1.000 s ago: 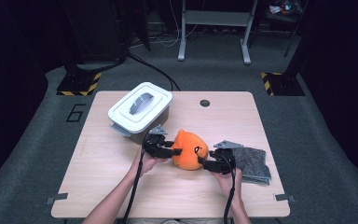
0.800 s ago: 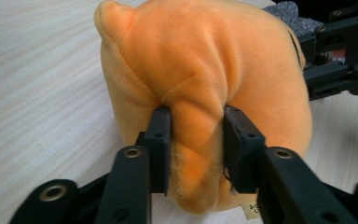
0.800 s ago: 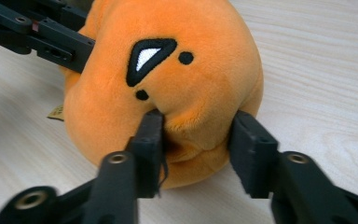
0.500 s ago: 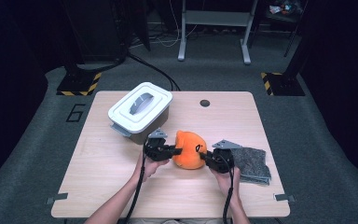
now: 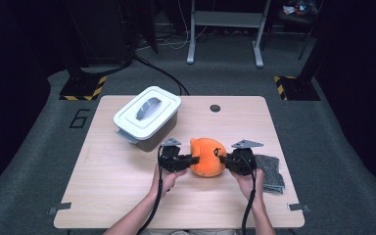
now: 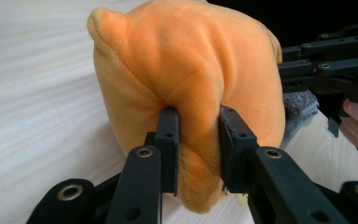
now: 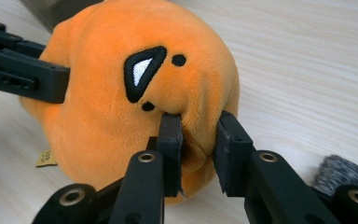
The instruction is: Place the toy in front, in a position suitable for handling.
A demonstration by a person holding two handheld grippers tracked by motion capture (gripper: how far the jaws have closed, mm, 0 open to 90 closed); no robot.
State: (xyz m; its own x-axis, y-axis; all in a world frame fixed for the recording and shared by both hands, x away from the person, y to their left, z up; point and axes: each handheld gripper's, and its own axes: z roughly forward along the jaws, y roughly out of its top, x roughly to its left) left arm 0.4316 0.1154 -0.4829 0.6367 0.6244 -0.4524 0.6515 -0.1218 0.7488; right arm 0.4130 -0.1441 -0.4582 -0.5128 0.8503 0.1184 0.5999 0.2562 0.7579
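On the worktop (image 5: 127, 196), a white lidded box (image 5: 147, 117) sits at the back left. Just right of it, the left tool (image 5: 192, 159) has just closed and pinches a fold of the orange plush toy (image 5: 208, 156), which sits near the worktop's middle. The right tool (image 5: 223, 158) clamps a fold on the toy's other side. A grey cloth (image 5: 271, 171) lies at far right.

I see the plush toy (image 5: 208, 157) on the table (image 5: 127, 196) at frame centre, between my left gripper (image 5: 192, 160) and right gripper (image 5: 221, 158). The lidded box (image 5: 147, 116) sits upper left; a cloth (image 5: 271, 171) lies right.
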